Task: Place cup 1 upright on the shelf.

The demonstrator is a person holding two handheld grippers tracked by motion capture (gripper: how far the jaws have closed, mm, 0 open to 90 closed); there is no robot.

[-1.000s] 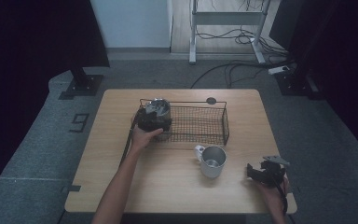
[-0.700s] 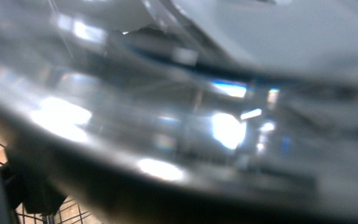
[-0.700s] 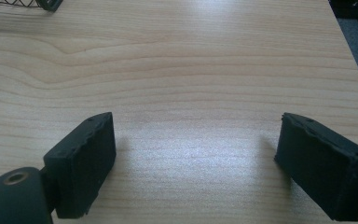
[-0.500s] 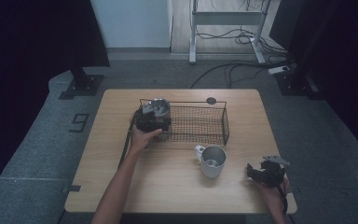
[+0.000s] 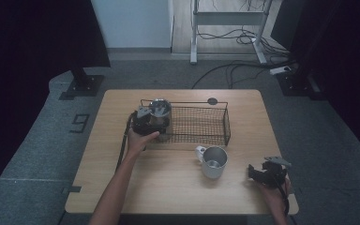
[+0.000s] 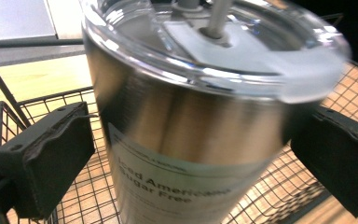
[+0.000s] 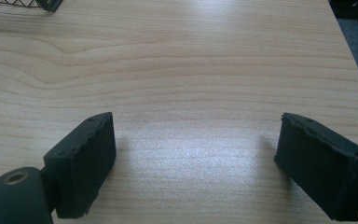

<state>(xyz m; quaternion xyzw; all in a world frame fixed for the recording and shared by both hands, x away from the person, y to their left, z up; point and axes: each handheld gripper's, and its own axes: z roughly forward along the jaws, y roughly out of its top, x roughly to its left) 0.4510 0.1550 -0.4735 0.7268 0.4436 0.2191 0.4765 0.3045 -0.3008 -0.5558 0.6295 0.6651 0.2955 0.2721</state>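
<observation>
Standing at the basket's (image 5: 201, 125) nine o'clock end: steel cup (image 6: 200, 140), its bottom cut off, left gripper (image 5: 146, 123) fingers just opened, not touching. Right gripper (image 7: 196, 163) fingers spread over bare worktop (image 7: 191, 70).

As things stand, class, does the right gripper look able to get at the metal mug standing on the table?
Probably yes. The right gripper stands open just beside the metal mug, with bare table between them and nothing in the path. The wire basket sits farther back.
</observation>
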